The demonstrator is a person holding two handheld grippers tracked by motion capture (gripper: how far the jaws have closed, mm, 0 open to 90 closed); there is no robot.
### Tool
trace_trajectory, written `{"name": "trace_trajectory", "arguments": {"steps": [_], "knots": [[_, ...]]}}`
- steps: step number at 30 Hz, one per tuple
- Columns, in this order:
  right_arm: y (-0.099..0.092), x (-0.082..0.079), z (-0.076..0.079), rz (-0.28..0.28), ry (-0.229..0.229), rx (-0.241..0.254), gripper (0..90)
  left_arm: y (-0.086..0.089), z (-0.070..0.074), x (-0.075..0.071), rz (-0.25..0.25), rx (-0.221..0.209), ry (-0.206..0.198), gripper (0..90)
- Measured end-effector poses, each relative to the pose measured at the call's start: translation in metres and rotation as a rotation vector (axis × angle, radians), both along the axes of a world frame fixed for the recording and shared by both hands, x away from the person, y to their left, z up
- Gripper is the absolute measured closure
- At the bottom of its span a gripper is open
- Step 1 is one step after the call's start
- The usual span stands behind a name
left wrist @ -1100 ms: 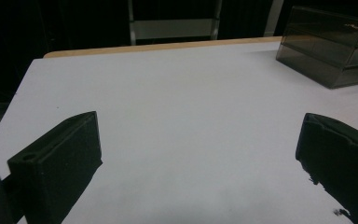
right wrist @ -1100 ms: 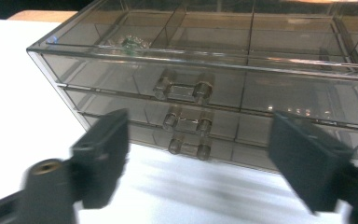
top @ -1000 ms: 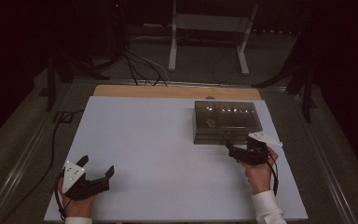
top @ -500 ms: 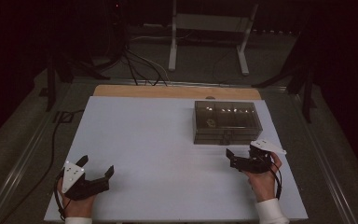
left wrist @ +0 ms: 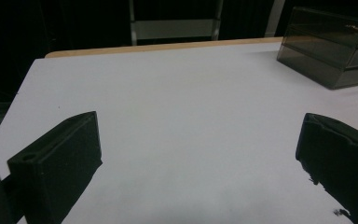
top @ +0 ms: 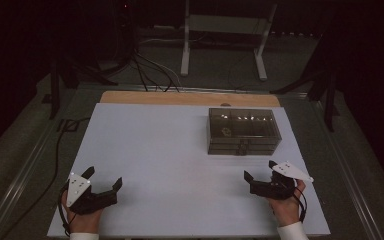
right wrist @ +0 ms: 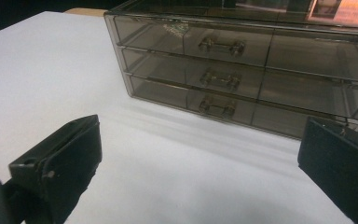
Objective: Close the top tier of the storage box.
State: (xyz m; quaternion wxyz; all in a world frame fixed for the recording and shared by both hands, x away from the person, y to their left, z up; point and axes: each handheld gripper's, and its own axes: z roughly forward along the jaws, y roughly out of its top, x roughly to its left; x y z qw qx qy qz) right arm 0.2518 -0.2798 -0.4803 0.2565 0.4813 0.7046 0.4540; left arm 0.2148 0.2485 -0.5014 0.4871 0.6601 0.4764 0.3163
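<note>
Starting with the worktop (top: pixel 170 165), we see a broad white sheet with a wooden strip along its far edge. On its far right part stands the drawer box (top: pixel 244 131), smoky and see-through, upright, with three drawers stacked one above another. Each drawer carries a small clear handle (right wrist: pixel 220 46) at its middle, and all three fronts sit flush in our right tool view.

Down at the near right, our right tool (top: pixel 259 170) points toward the box front, near it but apart from it. Its jaws have just been opening and now stand wide, with bare worktop between them.

Over at the near left corner, our left tool (top: pixel 103 177) rests low, well apart from the box. Its jaws stand wide too, holding nothing.
</note>
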Motion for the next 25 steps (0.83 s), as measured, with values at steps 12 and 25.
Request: {"name": "trace_trajectory", "arguments": {"steps": [12, 25], "knots": [[-0.015, -0.018, -0.003, 0.005, -0.05, 0.028, 0.0, -0.001, -0.001, 0.001, -0.017, -0.003, 0.017, 1.0], [-0.021, -0.025, -0.005, 0.007, -0.089, 0.041, 0.0, -0.004, -0.002, 0.003, -0.038, 0.012, 0.034, 1.0]]}}
